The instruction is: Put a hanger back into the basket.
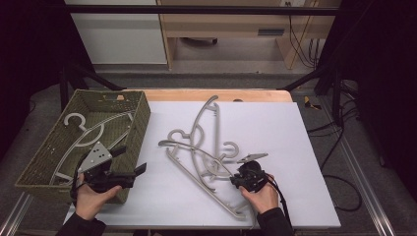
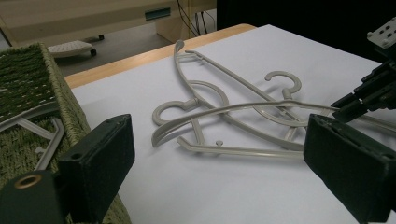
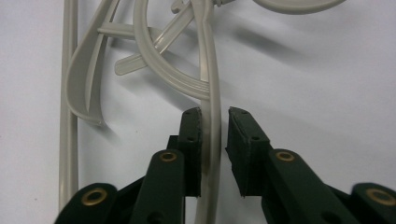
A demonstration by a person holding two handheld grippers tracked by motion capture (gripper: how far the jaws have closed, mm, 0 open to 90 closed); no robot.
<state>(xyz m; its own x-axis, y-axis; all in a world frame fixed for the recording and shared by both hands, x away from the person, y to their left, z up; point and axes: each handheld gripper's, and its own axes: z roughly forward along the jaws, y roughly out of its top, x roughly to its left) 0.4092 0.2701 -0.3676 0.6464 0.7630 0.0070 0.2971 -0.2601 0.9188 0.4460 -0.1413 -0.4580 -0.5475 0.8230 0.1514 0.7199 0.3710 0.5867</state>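
My right tongs [image 3: 215, 119] have a grey hanger's arm [image 3: 214, 100] between the jaws, low in the frame, with a small gap on one side, so not squeezed yet. My left tongs [image 1: 132, 162] hang open by the woven basket [image 1: 142, 118]. One hanger [image 1: 86, 135] is inside; three wait, tangled [image 1: 199, 147], so I can't tell them apart.

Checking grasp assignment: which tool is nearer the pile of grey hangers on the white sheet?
Right. The right tool has a hanger arm from the pile of hangers between its jaws, with a gap at one pad. The left tool sits apart by the basket.
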